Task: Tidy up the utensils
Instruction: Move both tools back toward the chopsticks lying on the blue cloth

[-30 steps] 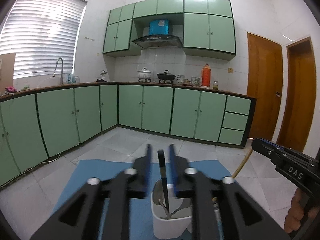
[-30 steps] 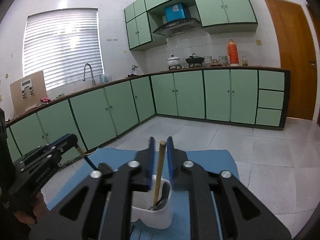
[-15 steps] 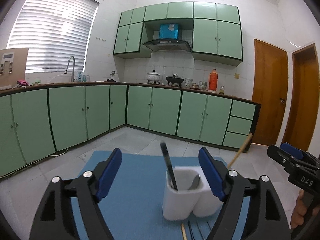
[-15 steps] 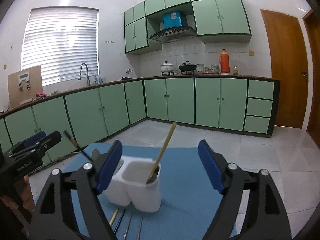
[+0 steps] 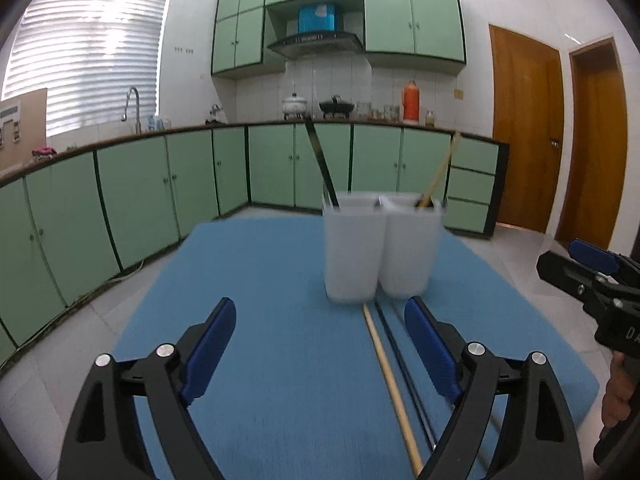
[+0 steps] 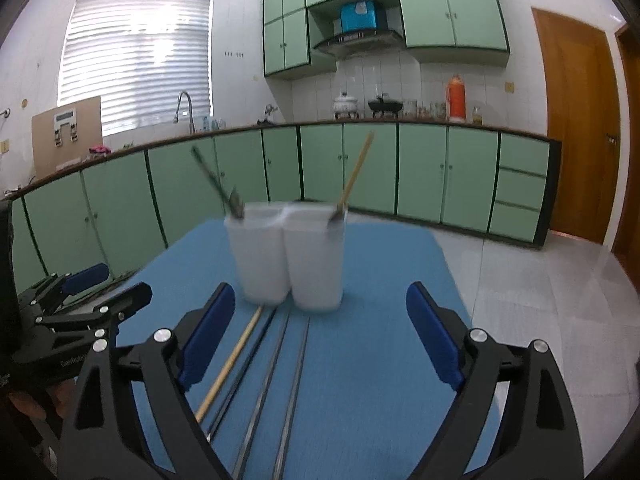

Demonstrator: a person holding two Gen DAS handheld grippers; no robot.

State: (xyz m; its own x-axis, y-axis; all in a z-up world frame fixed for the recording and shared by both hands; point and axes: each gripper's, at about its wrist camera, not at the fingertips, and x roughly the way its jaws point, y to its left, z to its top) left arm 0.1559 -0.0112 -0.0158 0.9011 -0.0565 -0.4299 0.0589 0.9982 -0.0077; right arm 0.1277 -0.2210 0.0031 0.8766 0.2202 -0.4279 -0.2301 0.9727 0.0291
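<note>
A white two-cup utensil holder (image 5: 380, 248) (image 6: 288, 256) stands on a blue mat (image 5: 280, 320) (image 6: 380, 320). A black-handled utensil (image 5: 322, 164) (image 6: 218, 184) leans out of its left cup and a wooden-handled one (image 5: 440, 170) (image 6: 356, 172) out of its right cup. A wooden chopstick (image 5: 390, 380) (image 6: 232, 364) and dark and metal chopsticks (image 6: 272, 376) lie on the mat in front of the holder. My left gripper (image 5: 320, 356) and right gripper (image 6: 316, 352) are both open and empty, low over the mat, short of the holder.
The mat covers a low surface above a tiled floor (image 6: 540, 288). Green cabinets (image 5: 140, 200) run along the left and back walls. Two wooden doors (image 5: 528, 128) are at the right. The right gripper shows in the left wrist view (image 5: 592, 284), the left one in the right wrist view (image 6: 72, 312).
Both grippers let go of their utensils in the holder, opened wide and pulled back and down. The holder now stands farther off, and chopsticks on the mat came into view.
</note>
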